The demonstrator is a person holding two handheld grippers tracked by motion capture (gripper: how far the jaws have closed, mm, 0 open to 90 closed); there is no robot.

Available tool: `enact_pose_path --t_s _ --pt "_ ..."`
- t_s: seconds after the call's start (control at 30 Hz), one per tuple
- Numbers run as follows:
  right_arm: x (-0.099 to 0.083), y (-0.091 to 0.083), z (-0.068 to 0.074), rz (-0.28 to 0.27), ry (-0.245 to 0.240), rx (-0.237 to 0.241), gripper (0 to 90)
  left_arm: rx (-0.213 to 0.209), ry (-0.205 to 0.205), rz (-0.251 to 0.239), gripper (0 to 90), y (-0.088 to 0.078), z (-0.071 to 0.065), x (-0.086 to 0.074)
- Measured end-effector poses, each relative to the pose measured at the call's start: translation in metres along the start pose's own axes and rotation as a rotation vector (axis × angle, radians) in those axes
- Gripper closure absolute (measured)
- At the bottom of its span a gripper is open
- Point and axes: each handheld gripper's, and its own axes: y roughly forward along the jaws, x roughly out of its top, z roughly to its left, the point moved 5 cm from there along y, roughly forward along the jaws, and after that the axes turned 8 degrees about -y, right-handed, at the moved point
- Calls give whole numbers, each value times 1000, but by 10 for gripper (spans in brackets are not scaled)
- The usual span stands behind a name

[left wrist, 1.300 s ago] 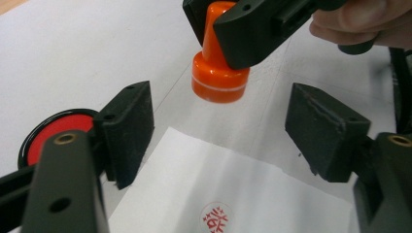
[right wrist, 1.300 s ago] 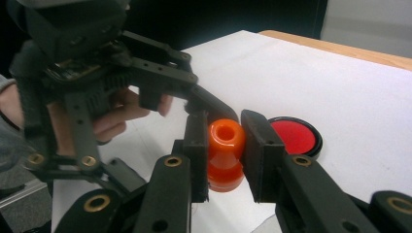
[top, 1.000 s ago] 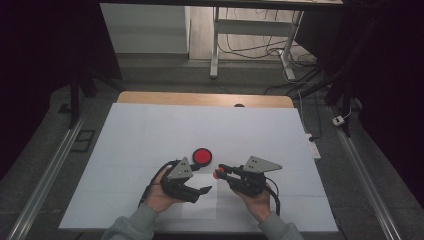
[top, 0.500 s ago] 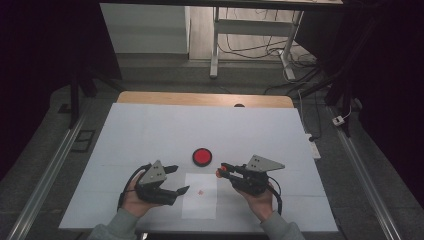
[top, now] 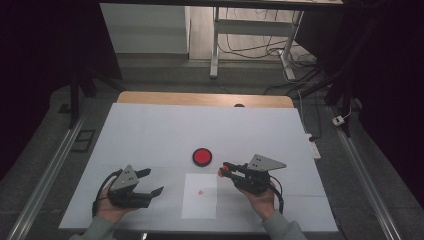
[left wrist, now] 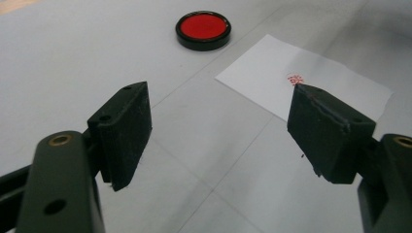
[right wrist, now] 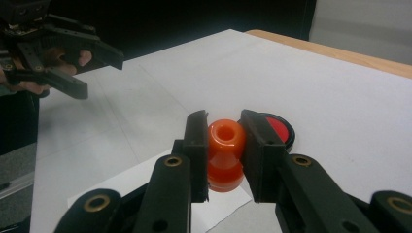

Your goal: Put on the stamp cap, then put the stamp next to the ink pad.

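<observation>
**Stamp held over the table, ink pad open beside the paper**

The right gripper is clamped on an orange stamp, its jaws pressing both sides of the stamp's waisted handle. It holds the stamp just off the top right corner of the sheet of paper, and close to the right of the round red ink pad, which sits just beyond the paper's far edge. The paper already carries one small red mark near its middle.

The left gripper is well to the left of the paper with its jaws wide apart and nothing between them; from its own camera the ink pad and the marked paper lie ahead of it.

The main risk looks to be the paper: it lies loose on the white table, and nothing pins it. If the stamp comes down or lifts off at a slant, the sheet could slide or cling to the inked face and rise with it, smearing the print. The grip is also on a smooth, rounded handle, so a hard push could twist the stamp between the jaws and leave a lopsided print. A careless dip could nudge the light ink pad away.
</observation>
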Motion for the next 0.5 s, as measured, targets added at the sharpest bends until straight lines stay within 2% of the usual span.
enact_pose_path --t_s 0.13,0.5 --pt "-1 0 -2 1 2 -3 735 11 -9 -6 249 -4 5 -3" --pt "-1 -1 -6 3 3 -16 735 5 -27 5 250 -4 8 -4"
